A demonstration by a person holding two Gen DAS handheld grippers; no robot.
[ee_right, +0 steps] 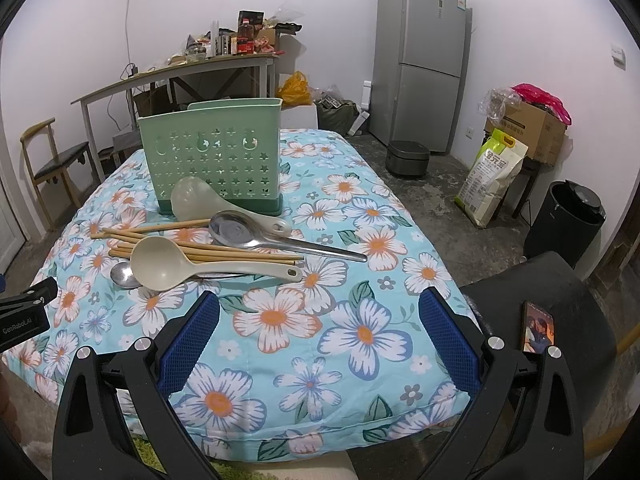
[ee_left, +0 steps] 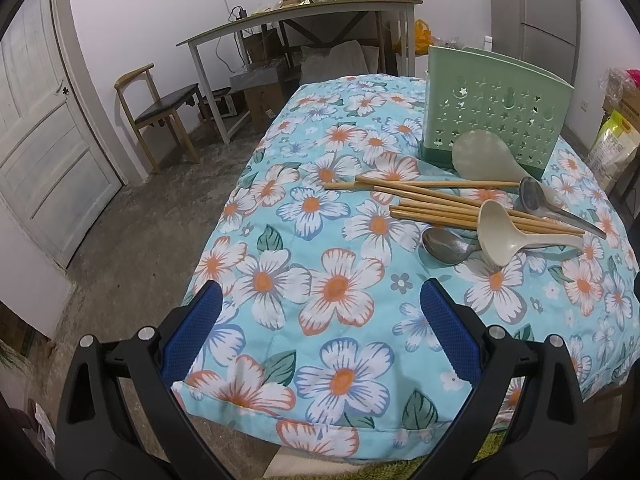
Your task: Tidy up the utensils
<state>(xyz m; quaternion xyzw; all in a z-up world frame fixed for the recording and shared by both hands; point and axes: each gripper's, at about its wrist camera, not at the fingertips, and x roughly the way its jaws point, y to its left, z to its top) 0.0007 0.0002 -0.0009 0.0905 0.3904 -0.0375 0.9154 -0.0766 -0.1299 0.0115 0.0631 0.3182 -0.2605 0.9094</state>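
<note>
Nothing looks sorted yet: both the left gripper (ee_left: 320, 332) and right gripper (ee_right: 318, 340) hang spread wide and empty, while ahead of them the chopsticks (ee_right: 200, 250), ladle (ee_right: 160, 264), rice paddle (ee_right: 192, 200) and metal spoons (ee_right: 240, 232) lie heaped before the green utensil holder (ee_right: 212, 152).

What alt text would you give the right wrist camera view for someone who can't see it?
The open right gripper hovers over a floral tablecloth, holding nothing. Ahead lie a beige ladle, bamboo chopsticks, metal spoons and a pale rice paddle, piled before an upright green utensil holder. A grey fridge stands behind.
</note>
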